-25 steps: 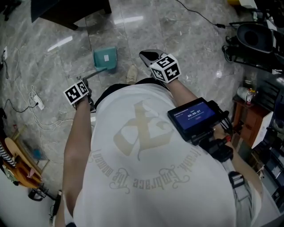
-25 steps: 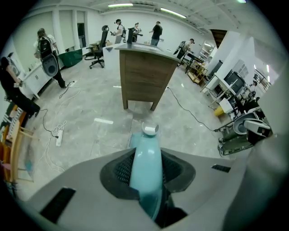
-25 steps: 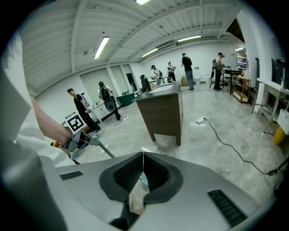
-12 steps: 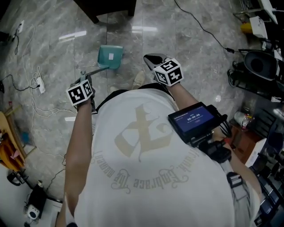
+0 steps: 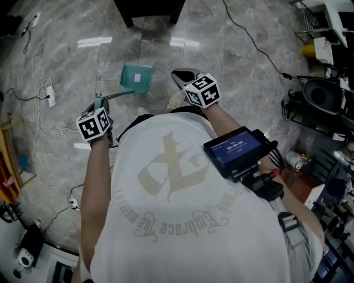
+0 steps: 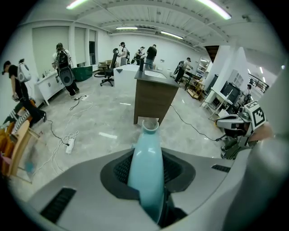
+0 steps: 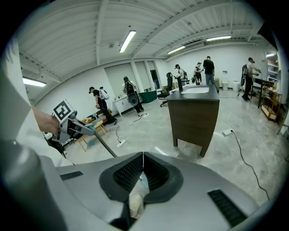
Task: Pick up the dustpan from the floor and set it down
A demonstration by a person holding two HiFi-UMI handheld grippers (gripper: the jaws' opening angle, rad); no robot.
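The left gripper is clamped on the dustpan. In the left gripper view its jaws press from both sides on the pale teal grip at the end of the handle, which runs straight out ahead between them. In the head view a thin grey rod leads from that gripper up and to the right to the teal pan. The pan sits over the grey marbled floor, just ahead of the person's shoe and short of the dark wooden cabinet at the top edge. From above I cannot tell whether the pan's lower edge is clear of the floor.

The right gripper is beside the pan, to its right and apart from it. In the right gripper view its jaws are closed tip to tip, with nothing held between them. That view also shows the left gripper with the rod slanting down from it.

A white power strip with its cables lies on the floor at the left. A small screen is mounted on the person's chest.
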